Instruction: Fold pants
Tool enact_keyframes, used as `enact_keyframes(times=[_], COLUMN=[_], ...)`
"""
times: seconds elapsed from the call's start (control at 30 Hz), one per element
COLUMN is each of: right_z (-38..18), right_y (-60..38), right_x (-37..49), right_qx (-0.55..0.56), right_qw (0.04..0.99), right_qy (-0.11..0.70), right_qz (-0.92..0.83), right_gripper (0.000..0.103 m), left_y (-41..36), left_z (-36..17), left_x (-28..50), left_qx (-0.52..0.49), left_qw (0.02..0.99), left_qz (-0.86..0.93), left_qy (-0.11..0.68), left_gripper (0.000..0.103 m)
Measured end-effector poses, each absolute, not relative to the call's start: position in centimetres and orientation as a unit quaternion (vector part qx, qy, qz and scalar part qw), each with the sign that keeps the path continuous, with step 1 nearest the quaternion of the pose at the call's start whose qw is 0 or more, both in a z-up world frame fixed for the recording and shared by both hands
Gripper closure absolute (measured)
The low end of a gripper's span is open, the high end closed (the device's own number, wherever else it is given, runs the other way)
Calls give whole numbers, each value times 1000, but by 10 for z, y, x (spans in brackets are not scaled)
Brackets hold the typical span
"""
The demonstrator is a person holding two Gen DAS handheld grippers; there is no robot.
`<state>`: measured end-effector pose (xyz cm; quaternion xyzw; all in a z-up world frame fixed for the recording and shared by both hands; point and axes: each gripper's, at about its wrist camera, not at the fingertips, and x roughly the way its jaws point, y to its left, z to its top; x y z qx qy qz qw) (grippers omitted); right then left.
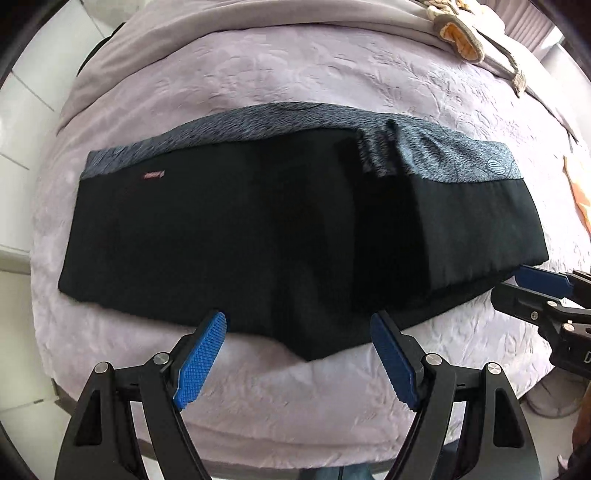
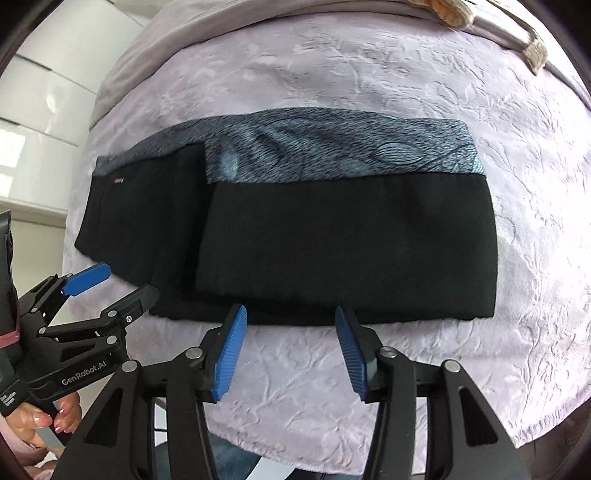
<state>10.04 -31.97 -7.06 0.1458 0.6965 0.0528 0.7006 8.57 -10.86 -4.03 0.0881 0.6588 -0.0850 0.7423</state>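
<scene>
On the left gripper's (image 2: 107, 284) black arm, seen from the right wrist at about 8 o'clock, we read "GenRobot.AI" in white. A small pink tag (image 1: 154, 174) sits on the pants near their left end, but its writing is too small for us to read.

The pants (image 1: 236, 236) lie on the bed (image 1: 258, 406), whose lilac cover is crinkled. Their long axis runs from 9 o'clock to 3 o'clock across both views. A grey patterned band (image 2: 332, 151) runs along the far edge, toward 12 o'clock, and the black cloth faces us. The right part is folded over the rest, making a thicker layer there.

Our left gripper's jaws are spread wide, holding nothing, their blue pads (image 1: 201, 354) just at the near hem. Our right gripper (image 2: 291, 314) likewise has its jaws spread, tips at the near edge of the folded layer, gripping nothing. At 12 o'clock a beige and yellow cloth item (image 1: 458, 35) lies on a folded blanket.
</scene>
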Motion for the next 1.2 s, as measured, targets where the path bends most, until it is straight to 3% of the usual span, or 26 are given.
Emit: enact_keyframes(times=[0.2, 1.2], right_z=[-61, -35], right_y=[-295, -212], right_x=[95, 119], right_qx=[132, 35], right_qw=[697, 705], right_qy=[702, 703], right_qz=[58, 84], right_gripper=[38, 33], left_y=[-94, -19], left_z=[-35, -33], left_x=[81, 101], left_qx=[88, 11], left_qw=[743, 748], left_qz=[-83, -58], left_qy=[659, 661], left_gripper=[22, 22])
